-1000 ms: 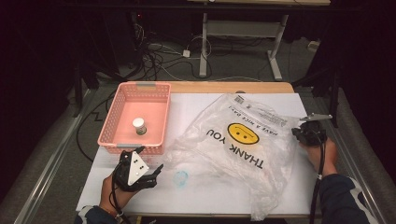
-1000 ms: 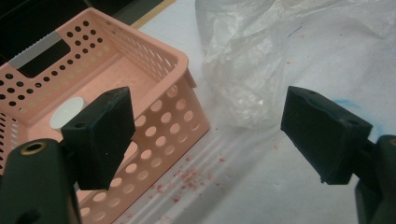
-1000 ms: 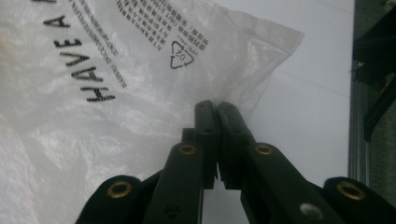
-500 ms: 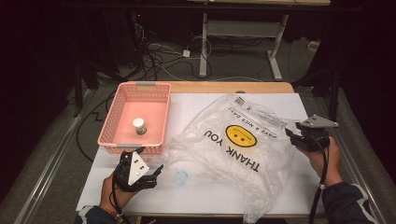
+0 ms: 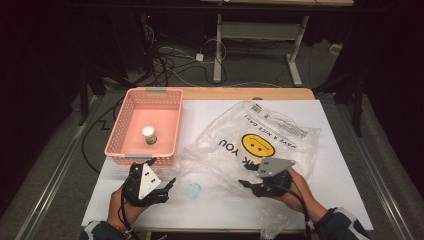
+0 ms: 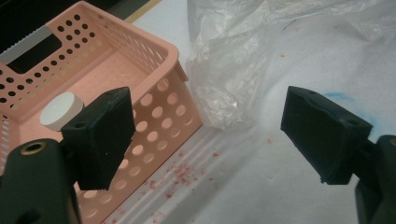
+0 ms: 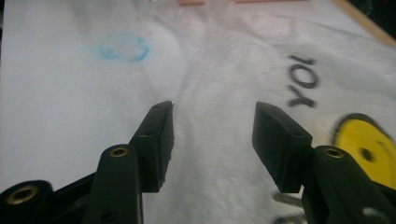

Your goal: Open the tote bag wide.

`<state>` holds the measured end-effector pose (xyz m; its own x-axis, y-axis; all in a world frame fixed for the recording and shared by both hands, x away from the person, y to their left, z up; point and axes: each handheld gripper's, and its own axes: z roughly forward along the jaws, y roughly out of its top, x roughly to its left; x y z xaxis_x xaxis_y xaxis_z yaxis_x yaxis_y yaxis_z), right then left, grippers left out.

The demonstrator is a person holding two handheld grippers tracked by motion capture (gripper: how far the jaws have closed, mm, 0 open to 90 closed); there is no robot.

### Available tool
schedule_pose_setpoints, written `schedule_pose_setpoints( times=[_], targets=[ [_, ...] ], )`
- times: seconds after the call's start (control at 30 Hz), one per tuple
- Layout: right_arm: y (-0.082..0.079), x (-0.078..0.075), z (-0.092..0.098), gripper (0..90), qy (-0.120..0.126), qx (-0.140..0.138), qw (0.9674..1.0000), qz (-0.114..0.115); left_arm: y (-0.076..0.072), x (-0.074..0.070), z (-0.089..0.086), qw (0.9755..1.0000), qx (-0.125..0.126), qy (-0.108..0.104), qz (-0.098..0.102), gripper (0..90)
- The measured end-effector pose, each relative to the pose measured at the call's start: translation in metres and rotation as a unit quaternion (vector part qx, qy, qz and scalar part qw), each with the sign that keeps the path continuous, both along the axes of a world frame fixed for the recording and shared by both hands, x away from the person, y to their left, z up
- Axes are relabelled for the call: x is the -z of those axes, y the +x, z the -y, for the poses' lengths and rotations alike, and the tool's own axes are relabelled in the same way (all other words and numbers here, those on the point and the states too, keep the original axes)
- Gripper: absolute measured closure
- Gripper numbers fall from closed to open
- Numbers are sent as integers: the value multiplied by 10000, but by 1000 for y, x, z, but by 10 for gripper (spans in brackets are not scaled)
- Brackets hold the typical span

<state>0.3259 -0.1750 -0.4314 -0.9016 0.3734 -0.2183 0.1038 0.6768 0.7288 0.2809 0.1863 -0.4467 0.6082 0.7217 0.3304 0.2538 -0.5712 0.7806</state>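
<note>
A clear plastic bag (image 5: 260, 135) printed with THANK YOU and a yellow smiley lies crumpled across the white table top. My right gripper (image 5: 245, 175) hovers over the bag's near part and points left. In the right gripper view its jaws (image 7: 212, 126) have just been opening and stand apart above the bag (image 7: 233, 60), with nothing between them. My left gripper (image 5: 162, 172) rests at the near left, open and empty. In the left gripper view it (image 6: 210, 121) faces the gap between the pink basket (image 6: 154, 42) and the bag's edge (image 6: 233, 70).
The pink perforated basket (image 5: 116, 132) stands at the left and holds a small white-capped bottle (image 5: 149, 135), whose cap (image 6: 58, 109) shows behind my left jaw. A blue ring mark (image 5: 192, 189) is drawn on the table between the grippers. Red crumbs lie by the basket.
My right gripper has left the bag's right edge and swung left to over its near middle, its jaws going from shut to open. The left gripper has kept still.
</note>
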Motion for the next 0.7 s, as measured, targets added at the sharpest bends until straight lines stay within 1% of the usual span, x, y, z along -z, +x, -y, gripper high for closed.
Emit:
schedule_pose_setpoints(
  times=[0.07,0.1,0.13,0.17,0.2,0.27,0.3,0.37,0.4,0.43,0.47,0.5,0.53,0.57,0.6,0.63,0.7],
  targets=[
    [-1,8,-11,485,-117,-206,9997,-81,0,0,0,10000,11,-10,-19,167],
    [-1,11,-16,472,-184,-250,9995,-102,1,0,1,10000,11,8,-28,166],
    [0,14,-21,456,-279,-277,9992,-75,1,1,1,10000,28,26,-40,167],
    [0,16,-24,458,-344,-307,9989,-87,1,1,1,10000,28,22,-43,167],
    [2,19,-26,455,-401,-321,9987,-52,1,1,1,10000,28,23,-47,166],
    [6,24,-29,458,-550,-188,9983,-8,1,1,1,10000,30,22,-56,166],
    [9,26,-30,486,-636,-73,9979,-11,1,1,1,10000,31,32,-60,167],
    [13,29,-29,543,-735,48,9973,-38,1,2,1,10000,35,33,-58,166],
    [15,29,-28,611,-744,73,9972,-74,1,2,1,10000,37,33,-58,166],
    [16,29,-27,660,-740,114,9971,-114,1,2,1,10000,33,34,-68,166],
    [17,30,-26,691,-759,116,9970,-120,1,2,1,10000,33,34,-68,166],
    [18,30,-25,748,-792,110,9967,-154,1,2,1,10000,34,39,-68,166],
    [19,30,-24,811,-798,86,9965,-229,1,2,1,10000,36,43,-71,166],
    [20,31,-24,847,-792,43,9964,-303,1,2,1,10000,42,46,-71,166],
    [20,31,-23,851,-816,61,9962,-307,1,2,2,9999,44,60,-67,166],
    [20,30,-23,886,-801,74,9963,-290,1,2,2,9999,44,60,-67,166],
    [20,27,-22,900,-646,117,9973,-319,1,2,2,10000,40,58,-66,166]
  ],
)
